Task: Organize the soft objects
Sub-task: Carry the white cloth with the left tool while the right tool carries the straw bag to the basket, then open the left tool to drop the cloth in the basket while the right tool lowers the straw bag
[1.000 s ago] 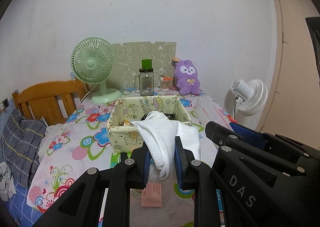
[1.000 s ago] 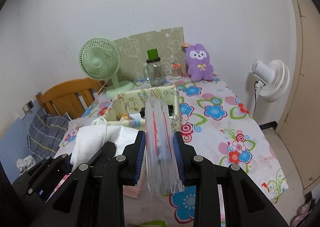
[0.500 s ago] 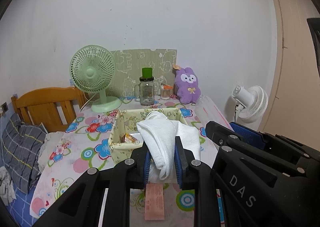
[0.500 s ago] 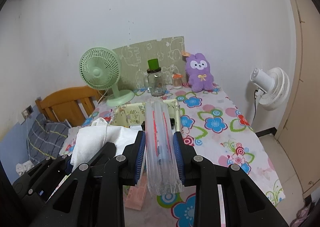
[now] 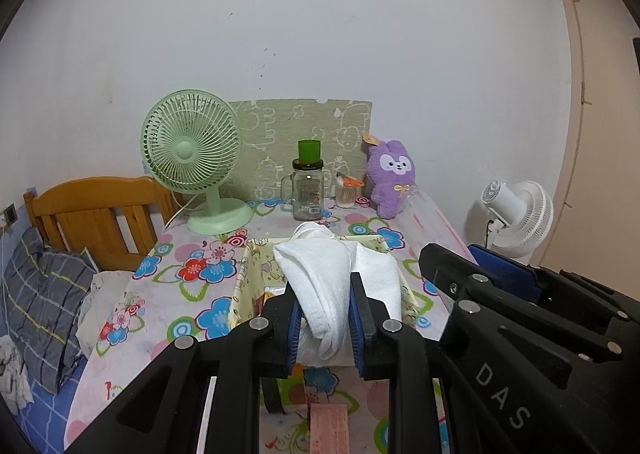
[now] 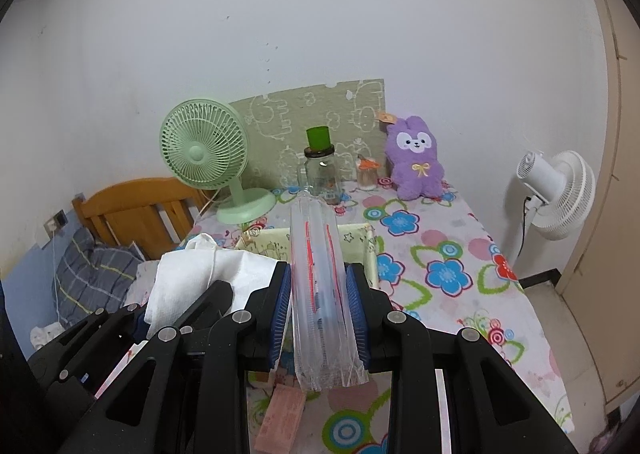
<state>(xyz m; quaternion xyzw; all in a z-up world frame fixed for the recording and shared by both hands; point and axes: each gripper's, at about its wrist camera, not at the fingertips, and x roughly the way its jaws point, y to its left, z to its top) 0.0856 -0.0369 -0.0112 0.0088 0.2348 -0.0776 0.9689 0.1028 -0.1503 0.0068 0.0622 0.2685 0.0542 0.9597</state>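
My left gripper [image 5: 325, 318] is shut on a folded white towel [image 5: 320, 278] and holds it above the near edge of a yellow patterned fabric box [image 5: 245, 286]. My right gripper [image 6: 318, 314] is shut on a long clear plastic bag with red lines [image 6: 318, 274], held upright above the table. The towel [image 6: 192, 278] and the left gripper show at the left of the right wrist view, and the box [image 6: 360, 250] lies behind the bag. A purple plush bunny [image 5: 390, 178] sits at the back of the table by the wall.
On the flowered tablecloth [image 5: 192, 294] stand a green desk fan [image 5: 192, 162], a glass jar with a green cup on top [image 5: 307, 190] and a toothpick holder [image 5: 347, 194]. A pink packet [image 6: 280, 418] lies near the front. A wooden headboard [image 5: 92, 214] is left, a white floor fan [image 5: 520, 214] right.
Both grippers have risen and drawn back from the table with their loads still held. The box and the back items look smaller and farther.
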